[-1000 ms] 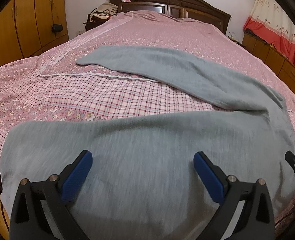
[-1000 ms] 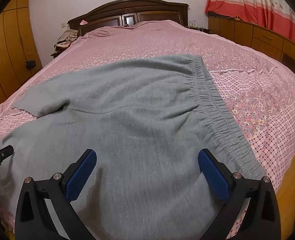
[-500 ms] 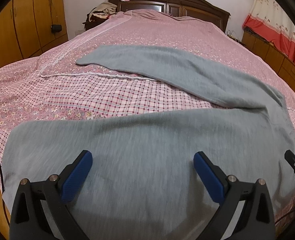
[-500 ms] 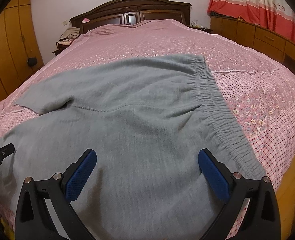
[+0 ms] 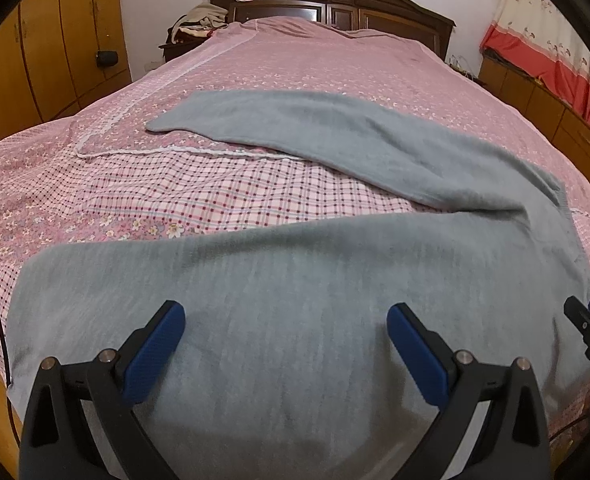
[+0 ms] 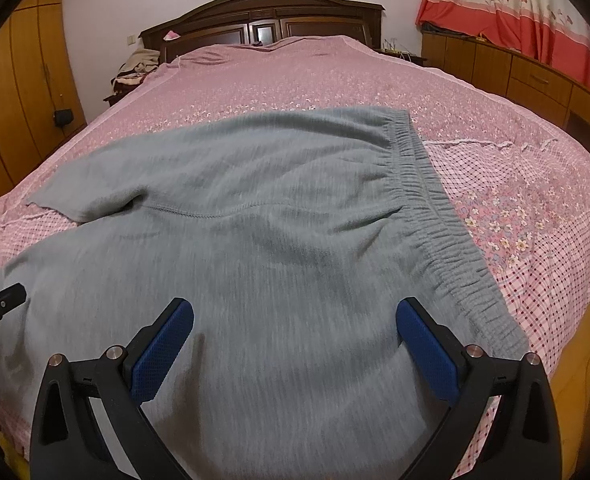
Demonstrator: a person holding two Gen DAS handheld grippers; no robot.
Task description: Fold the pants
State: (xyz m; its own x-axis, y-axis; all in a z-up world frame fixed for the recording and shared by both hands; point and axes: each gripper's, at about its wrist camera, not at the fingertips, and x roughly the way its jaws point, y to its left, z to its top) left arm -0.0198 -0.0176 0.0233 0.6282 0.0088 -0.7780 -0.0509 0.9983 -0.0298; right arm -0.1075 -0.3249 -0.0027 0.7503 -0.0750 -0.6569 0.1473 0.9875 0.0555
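Note:
Grey pants (image 5: 335, 264) lie spread on the pink bed (image 5: 175, 200), legs apart in a V. The near leg runs across the bed's front edge and the far leg (image 5: 335, 128) stretches to the left. In the right wrist view the pants (image 6: 275, 240) show their elastic waistband (image 6: 435, 208) on the right. My left gripper (image 5: 285, 340) is open and empty just above the near leg. My right gripper (image 6: 295, 336) is open and empty above the seat area, near the waistband. Each gripper's tip shows at the edge of the other view.
A dark wooden headboard (image 5: 335, 0) stands at the far end. Wooden wardrobes (image 5: 55, 40) line the left, low cabinets (image 6: 515, 72) and a red-and-cream curtain (image 6: 515, 8) the right. Clothes (image 5: 199, 20) are piled by the headboard. The bed's front edge is right below the grippers.
Both grippers have drawn back slightly toward the bed's front edge and risen a little. Both stay open; the pants have not moved.

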